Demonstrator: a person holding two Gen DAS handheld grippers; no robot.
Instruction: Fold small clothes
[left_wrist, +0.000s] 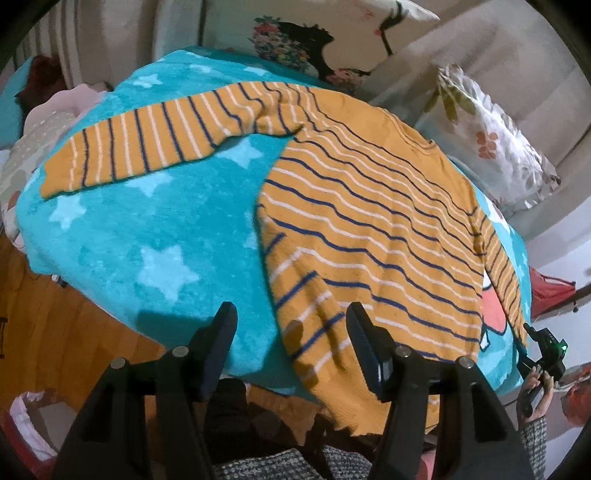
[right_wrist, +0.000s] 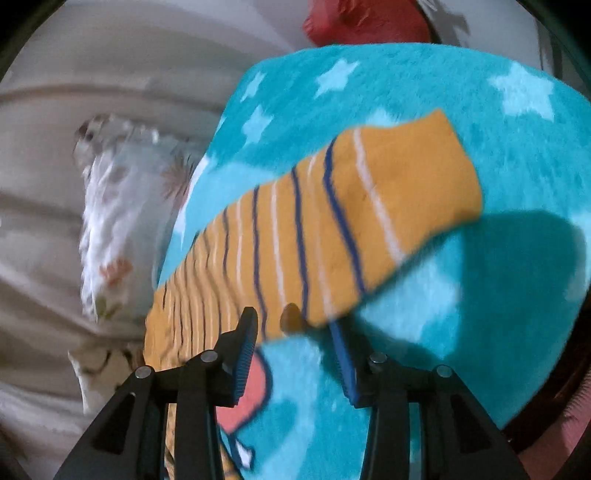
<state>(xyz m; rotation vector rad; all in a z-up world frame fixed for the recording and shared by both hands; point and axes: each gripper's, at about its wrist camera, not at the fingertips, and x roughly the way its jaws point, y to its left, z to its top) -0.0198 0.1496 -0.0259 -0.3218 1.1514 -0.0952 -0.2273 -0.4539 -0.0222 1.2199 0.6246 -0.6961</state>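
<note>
Left wrist view, left to right.
- Wooden floor (left_wrist: 44, 332): lower left of the frame.
- Turquoise star blanket (left_wrist: 122, 236): covers the raised surface across the centre.
- Orange striped sweater (left_wrist: 369, 221): lies spread flat on the blanket, body right of centre, one sleeve (left_wrist: 140, 147) stretched toward the upper left, hem hanging over the near edge.
- Left hand-held gripper (left_wrist: 291, 314): bottom centre, jaws spread, nothing between them; right finger above the hem, left finger above bare blanket.
- Floral cushions (left_wrist: 491, 136): upper right.
- Right hand-held gripper (left_wrist: 543, 354): far right edge, held in a hand (left_wrist: 535, 387).

Right wrist view, left to right; blurred.
- Pale sofa cover (right_wrist: 55, 184): left.
- Right hand-held gripper (right_wrist: 291, 325): bottom centre, jaws parted, gripping nothing.
- The sweater's other sleeve (right_wrist: 332, 229): centre, lying on the blanket just beyond the fingertips, cuff toward the right.
</note>
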